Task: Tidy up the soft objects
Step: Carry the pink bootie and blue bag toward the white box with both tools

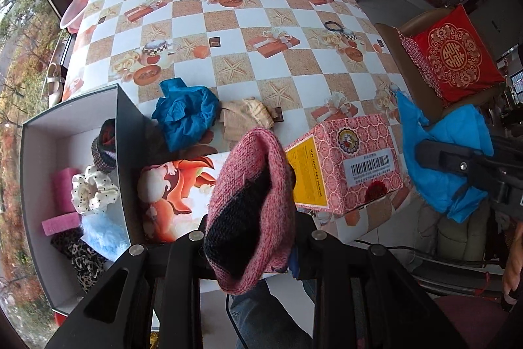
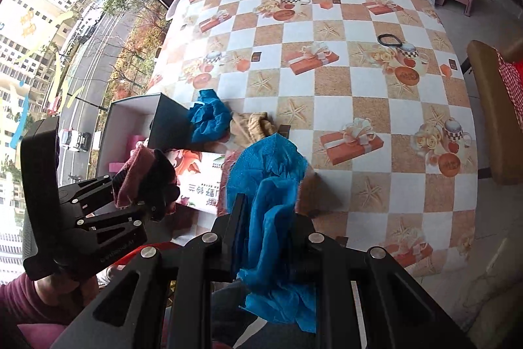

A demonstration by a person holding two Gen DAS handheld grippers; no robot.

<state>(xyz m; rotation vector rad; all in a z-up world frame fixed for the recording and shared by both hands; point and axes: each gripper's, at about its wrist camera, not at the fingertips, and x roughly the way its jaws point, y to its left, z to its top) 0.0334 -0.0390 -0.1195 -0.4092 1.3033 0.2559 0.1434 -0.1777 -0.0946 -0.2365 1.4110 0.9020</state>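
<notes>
My left gripper (image 1: 251, 218) is shut on a pink and black knitted sock (image 1: 248, 195), held above the table's near edge; it also shows in the right wrist view (image 2: 140, 179). My right gripper (image 2: 271, 211) is shut on a blue crumpled cloth (image 2: 271, 185), also seen in the left wrist view (image 1: 447, 152) at the right. A second blue cloth (image 1: 184, 115) and a beige sock (image 1: 245, 118) lie on the table beside an open dark box (image 1: 127, 126). The box holds pink sponges, a white dotted scrunchie (image 1: 93, 193), a leopard cloth and a rolled sock.
A pink patterned carton (image 1: 353, 159) and a flower-printed tissue box (image 1: 176, 195) lie near the front edge. A black hair tie (image 1: 333, 26) lies far right on the checkered tablecloth (image 1: 228, 22). A chair with a red cushion (image 1: 457, 54) stands right.
</notes>
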